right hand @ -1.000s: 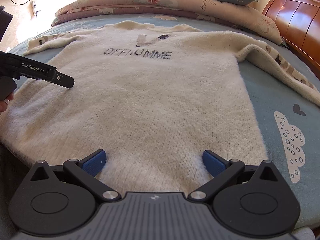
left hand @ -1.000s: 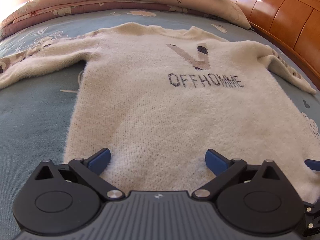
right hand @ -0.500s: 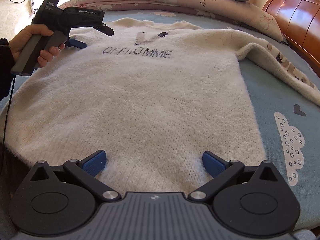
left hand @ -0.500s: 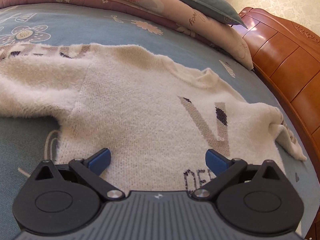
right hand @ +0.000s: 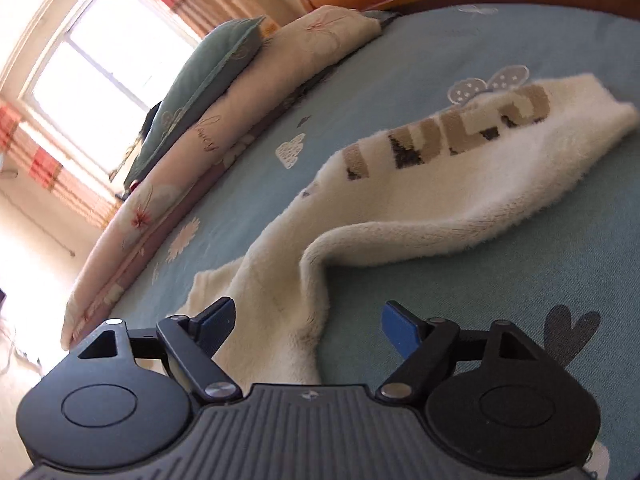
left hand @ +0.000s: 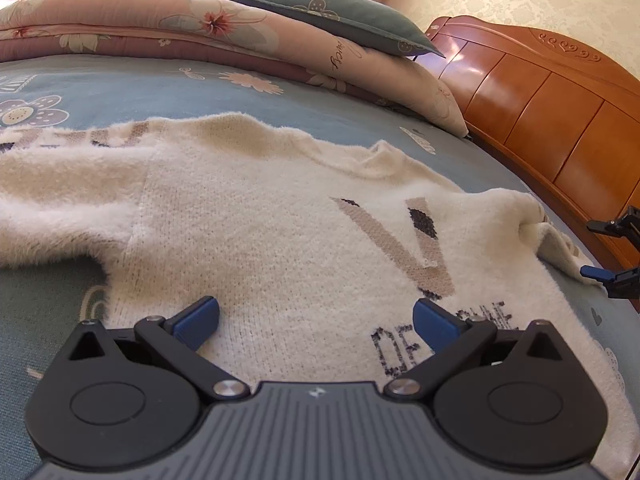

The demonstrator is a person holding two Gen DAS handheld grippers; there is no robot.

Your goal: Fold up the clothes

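Sweater [left hand: 280, 232] lies face up on the blue bedsheet [left hand: 280, 96], spread flat, lettering toward the camera.

Left gripper [left hand: 316, 316]: fingers spread wide, nothing between them but chest knit beneath. A second ago it hung over the hem; it has since slid up the body and now sits just short of the printed word, left sleeve [left hand: 60, 200] stretched away beyond its left finger. Barely shifted in the last half second.

Right gripper [right hand: 308, 324]: the big change. Half a second back it looked square up the sweater from the hem; now it has swung out to the side and rolled, view tilted. Right sleeve [right hand: 420, 200] runs from between its fingers away toward the patterned cuff. Fingers are closing, sleeve fabric between them near the left finger, pads not yet pressing on it.

Farther off: folded quilt [left hand: 200, 28], pillow [left hand: 328, 12], wooden headboard [left hand: 540, 100].

Reading: hem abandoned, sleeves come first. Right side looks about to pinch its sleeve for folding inward across the chest.
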